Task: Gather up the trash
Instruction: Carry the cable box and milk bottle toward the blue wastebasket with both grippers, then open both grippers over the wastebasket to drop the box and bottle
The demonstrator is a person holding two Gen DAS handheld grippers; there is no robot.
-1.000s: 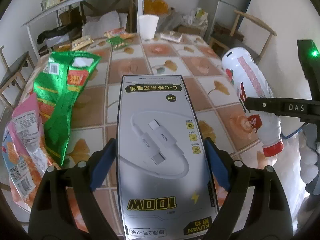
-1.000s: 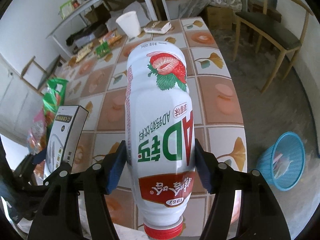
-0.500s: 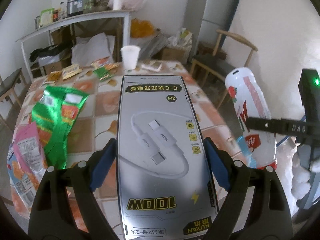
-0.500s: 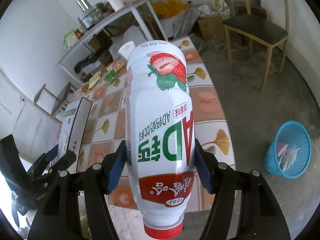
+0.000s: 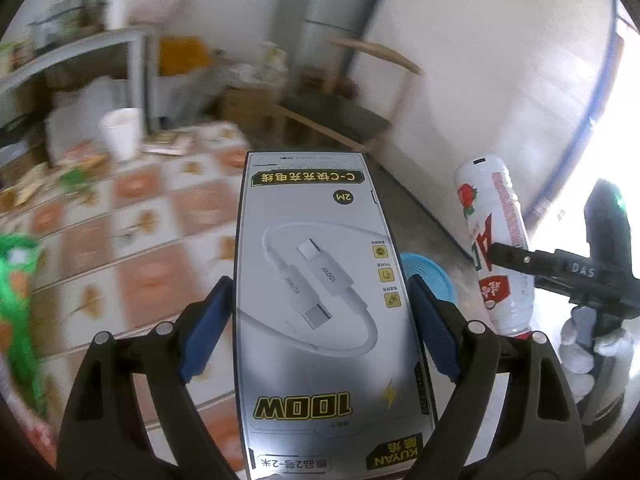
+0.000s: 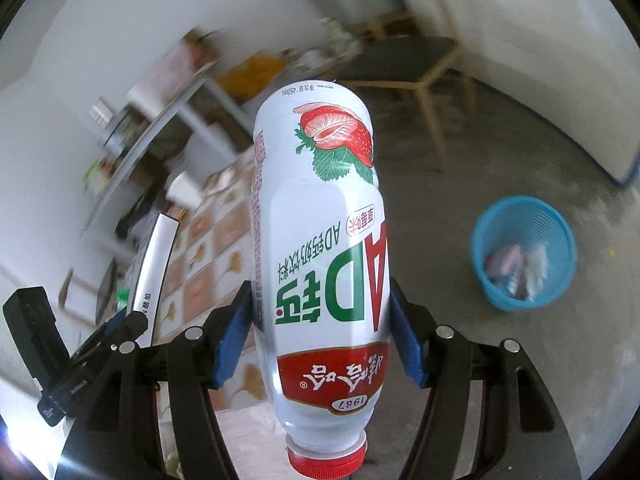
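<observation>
Both grippers grip trash: left gripper (image 5: 320, 320) clamps a grey cable box (image 5: 320, 300) printed "100W"; right gripper (image 6: 320, 336) clamps a white strawberry drink bottle (image 6: 320, 240), red cap nearest. Right, on the floor, a blue basket (image 6: 524, 296) holds pale wrappers (image 6: 516, 268).

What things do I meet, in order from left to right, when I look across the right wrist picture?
Left gripper at the far left, holding the grey cable box edge-on → tiled table → strawberry drink bottle clamped in the right gripper → blue wastebasket on the floor.
</observation>
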